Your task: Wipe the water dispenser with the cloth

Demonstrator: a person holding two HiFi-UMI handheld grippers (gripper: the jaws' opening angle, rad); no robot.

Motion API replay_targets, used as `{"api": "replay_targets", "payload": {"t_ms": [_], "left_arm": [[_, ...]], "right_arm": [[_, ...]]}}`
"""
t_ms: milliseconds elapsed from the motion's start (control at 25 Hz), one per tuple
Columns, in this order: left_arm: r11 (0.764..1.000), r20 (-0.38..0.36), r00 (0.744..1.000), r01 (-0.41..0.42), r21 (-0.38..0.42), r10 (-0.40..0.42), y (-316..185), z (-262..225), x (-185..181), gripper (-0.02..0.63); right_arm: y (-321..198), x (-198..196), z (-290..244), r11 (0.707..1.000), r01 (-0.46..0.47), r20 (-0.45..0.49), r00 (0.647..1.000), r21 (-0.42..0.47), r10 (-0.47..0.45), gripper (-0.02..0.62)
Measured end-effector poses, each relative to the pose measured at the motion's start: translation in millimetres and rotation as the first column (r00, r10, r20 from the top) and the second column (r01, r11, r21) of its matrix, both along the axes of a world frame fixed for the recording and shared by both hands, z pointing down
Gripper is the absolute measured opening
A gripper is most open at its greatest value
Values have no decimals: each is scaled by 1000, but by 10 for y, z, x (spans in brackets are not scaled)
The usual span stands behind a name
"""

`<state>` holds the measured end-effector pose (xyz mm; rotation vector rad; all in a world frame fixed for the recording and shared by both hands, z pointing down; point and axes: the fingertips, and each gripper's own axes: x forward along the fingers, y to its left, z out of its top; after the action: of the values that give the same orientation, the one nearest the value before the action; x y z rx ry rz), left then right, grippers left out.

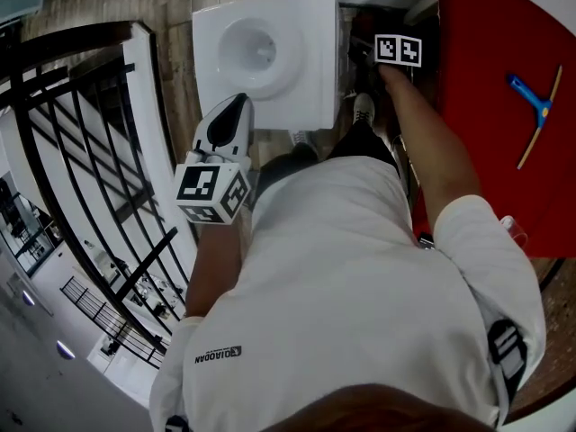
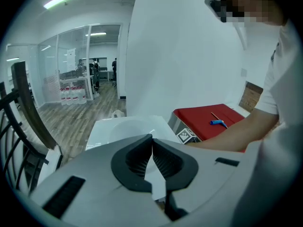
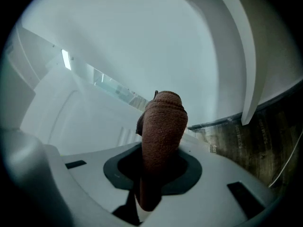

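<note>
The cloth (image 3: 163, 119) is gripped in the jaws of the right gripper (image 3: 158, 171) beside the side wall of the water dispenser (image 1: 270, 57), upper centre of the frame, while the left gripper (image 1: 225, 129) is held with jaws closed on nothing above its top; wiping is judged unfinished.

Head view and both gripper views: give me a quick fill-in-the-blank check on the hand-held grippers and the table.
The right hand-held gripper is shut on a brown ____.
The left hand-held gripper, jaws together, holds ____.
The blue-handled tool lies on the ____ table.
Missing words: cloth, nothing, red.
</note>
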<state>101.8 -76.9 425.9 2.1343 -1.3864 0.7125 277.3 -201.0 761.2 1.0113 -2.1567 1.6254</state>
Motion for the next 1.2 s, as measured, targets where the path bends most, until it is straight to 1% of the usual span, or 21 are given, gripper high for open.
{"api": "replay_targets", "payload": {"t_ms": [120,240,320,440,480,560,640,720,760,800,840,880,920,960,1000,1040,1080,1160,1200], "left_arm": [[999,-29,999,-35,16,35,-13,8,-55,0],[997,-38,997,-64,32,66,27,0,-192,1],[997,-42,997,-68,41,70,38,12,-337,0],[998,-73,997,-36,45,39,35,68,-590,0],[999,-90,996,-20,46,24,33,83,-671,1],[999,-119,993,0,54,6,37,100,-805,1],[997,-141,990,5,74,5,63,90,-918,0],[995,-155,988,9,95,6,101,59,-1038,1],[995,-162,987,13,102,4,123,45,-1099,1],[994,-168,986,19,107,-1,149,39,-1160,0],[994,-173,985,26,109,-7,181,43,-1224,1],[994,-176,984,33,108,-13,220,57,-1295,0],[994,-177,984,40,104,-21,264,79,-1370,1],[994,-178,984,47,100,-29,304,100,-1445,1],[994,-179,983,55,97,-37,341,117,-1515,0],[993,-182,982,63,96,-45,375,128,-1579,1],[993,-186,981,70,97,-51,411,134,-1640,2],[992,-192,980,79,101,-58,500,144,-1759,1],[991,-193,979,80,104,-59,545,147,-1816,0]], "right_arm": [[65,171,-325,999,-14,-1,1000,47,14,71],[207,313,-755,993,-36,-6,999,112,37,71],[315,365,-1138,983,-42,-17,999,181,46,71],[519,333,-1782,953,8,-67,998,302,13,71],[598,294,-1978,944,26,-81,997,328,1,71],[757,177,-2315,936,42,-84,996,350,-14,71],[909,-29,-2631,923,71,-83,996,379,-42,71],[1060,-339,-2914,891,141,-117,988,432,-100,71],[1140,-520,-3026,866,196,-154,978,459,-140,71],[1221,-718,-3115,834,265,-204,961,483,-187,71],[1302,-930,-3178,793,344,-266,934,502,-237,71],[1379,-1155,-3218,743,427,-336,898,515,-283,71],[1448,-1386,-3240,685,509,-408,854,522,-323,71],[1504,-1619,-3248,619,587,-480,802,522,-355,71],[1550,-1844,-3244,547,661,-552,743,514,-379,71],[1587,-2056,-3225,469,732,-623,675,494,-396,71],[1618,-2246,-3185,384,799,-696,595,463,-401,71],[1665,-2555,-3047,212,909,-832,413,358,-369,71],[1678,-2672,-2962,141,945,-883,325,294,-338,71]]}}
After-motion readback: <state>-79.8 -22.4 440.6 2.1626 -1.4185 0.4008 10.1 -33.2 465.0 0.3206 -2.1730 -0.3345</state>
